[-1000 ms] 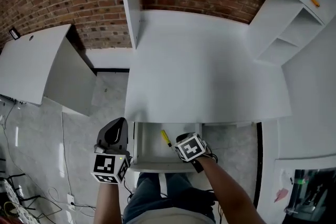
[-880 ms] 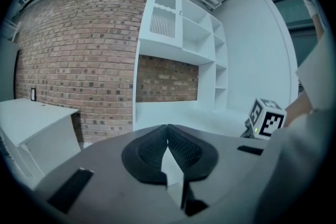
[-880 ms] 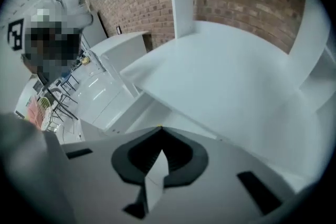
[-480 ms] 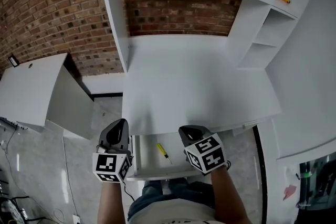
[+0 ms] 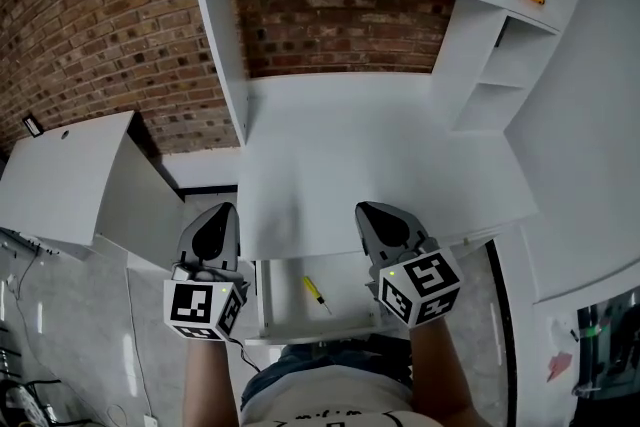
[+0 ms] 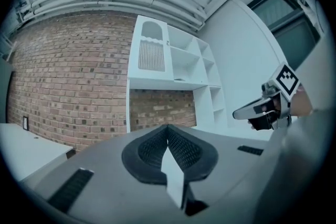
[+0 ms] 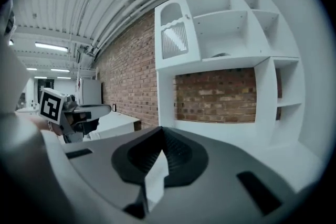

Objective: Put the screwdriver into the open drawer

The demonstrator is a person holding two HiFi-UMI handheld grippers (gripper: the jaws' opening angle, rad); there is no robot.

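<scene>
The screwdriver (image 5: 316, 294) lies flat on the floor of the open drawer (image 5: 268, 307), yellow handle toward 11 o'clock and shaft toward 5 o'clock, with neither gripper touching it. By that the task looks done: the tool is inside and nothing seems left to place. The drawer stands pulled out at 6 o'clock of the counter (image 5: 380, 145), and the task does not ask for it to be shut.

Both hands are raised clear of the drawer. The left gripper (image 5: 222, 215) hangs at about 10 o'clock of the drawer, off the counter's left corner. The right gripper (image 5: 372, 215) sits at about 1 o'clock of it, over the counter's front edge. Each points roughly level toward 12 o'clock, at the brick wall and shelves.

In its own view the left gripper (image 6: 168, 131) has its jaws pressed together with nothing between them. The right gripper (image 7: 160, 136) is likewise closed and empty.
</scene>
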